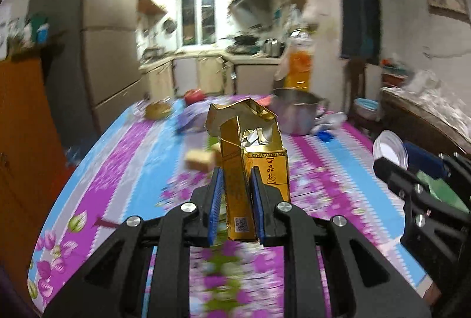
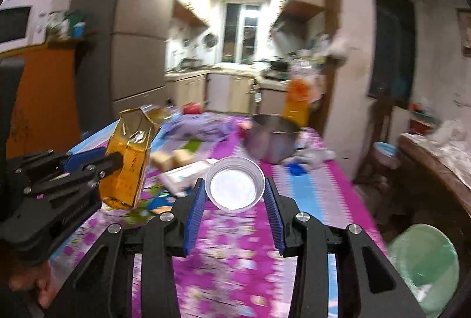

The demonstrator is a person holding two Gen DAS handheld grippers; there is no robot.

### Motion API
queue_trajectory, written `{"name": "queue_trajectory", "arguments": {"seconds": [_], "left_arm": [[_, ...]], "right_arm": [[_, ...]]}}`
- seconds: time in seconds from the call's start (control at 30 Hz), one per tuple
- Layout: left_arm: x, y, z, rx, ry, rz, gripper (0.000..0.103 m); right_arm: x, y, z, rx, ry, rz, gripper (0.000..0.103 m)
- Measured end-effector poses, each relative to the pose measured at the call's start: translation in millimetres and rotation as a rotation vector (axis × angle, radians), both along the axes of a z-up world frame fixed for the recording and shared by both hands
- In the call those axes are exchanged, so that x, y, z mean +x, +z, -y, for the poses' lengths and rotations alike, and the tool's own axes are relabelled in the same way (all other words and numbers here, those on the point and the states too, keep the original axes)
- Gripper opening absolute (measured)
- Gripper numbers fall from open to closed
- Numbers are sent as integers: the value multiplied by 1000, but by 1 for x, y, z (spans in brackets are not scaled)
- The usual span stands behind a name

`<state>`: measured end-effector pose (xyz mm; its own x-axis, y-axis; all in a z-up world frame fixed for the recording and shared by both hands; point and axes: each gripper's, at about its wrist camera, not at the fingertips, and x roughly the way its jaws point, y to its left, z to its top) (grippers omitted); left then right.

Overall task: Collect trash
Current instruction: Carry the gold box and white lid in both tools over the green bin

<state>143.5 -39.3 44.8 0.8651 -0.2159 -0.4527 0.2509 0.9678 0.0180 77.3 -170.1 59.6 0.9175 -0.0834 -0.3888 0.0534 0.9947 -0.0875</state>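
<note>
My left gripper (image 1: pixel 235 174) is shut on a gold cigarette pack (image 1: pixel 253 159) with its lid flipped open and crumpled foil inside; I hold it upright above the table. The pack also shows in the right wrist view (image 2: pixel 126 159), at the left. My right gripper (image 2: pixel 235 185) is shut on a clear plastic cup (image 2: pixel 235 184), mouth toward the camera, held above the table. The cup also shows at the right edge of the left wrist view (image 1: pixel 390 148). A green bin with a liner (image 2: pixel 426 268) stands on the floor at the lower right.
A table with a pink, blue and white flowered cloth (image 1: pixel 123 159) carries a steel pot (image 1: pixel 294 112), a purple bag (image 1: pixel 194 115), small tan blocks (image 1: pixel 200 160), a white box (image 2: pixel 182 176), a blue lid (image 1: pixel 325 136) and an orange jar (image 1: pixel 298 68). A cluttered wooden bench (image 2: pixel 435 162) stands to the right.
</note>
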Motion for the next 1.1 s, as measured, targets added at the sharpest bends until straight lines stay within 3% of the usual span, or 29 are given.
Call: {"name": "queue_trajectory", "arguments": {"seconds": [0.33, 0.63, 0.9, 1.1], "left_arm": [[-22, 19, 103, -24, -225, 30, 18], [-35, 14, 197, -39, -430, -3, 18], [-39, 0, 284, -23, -589, -78, 18], [-38, -21, 338, 29, -672, -161, 18]], "right_arm": [[-70, 18, 109, 13, -265, 39, 41], [-126, 17, 203, 19, -470, 38, 41], [-159, 4, 287, 40, -611, -31, 41], [-151, -19, 340, 89, -659, -131, 41]]}}
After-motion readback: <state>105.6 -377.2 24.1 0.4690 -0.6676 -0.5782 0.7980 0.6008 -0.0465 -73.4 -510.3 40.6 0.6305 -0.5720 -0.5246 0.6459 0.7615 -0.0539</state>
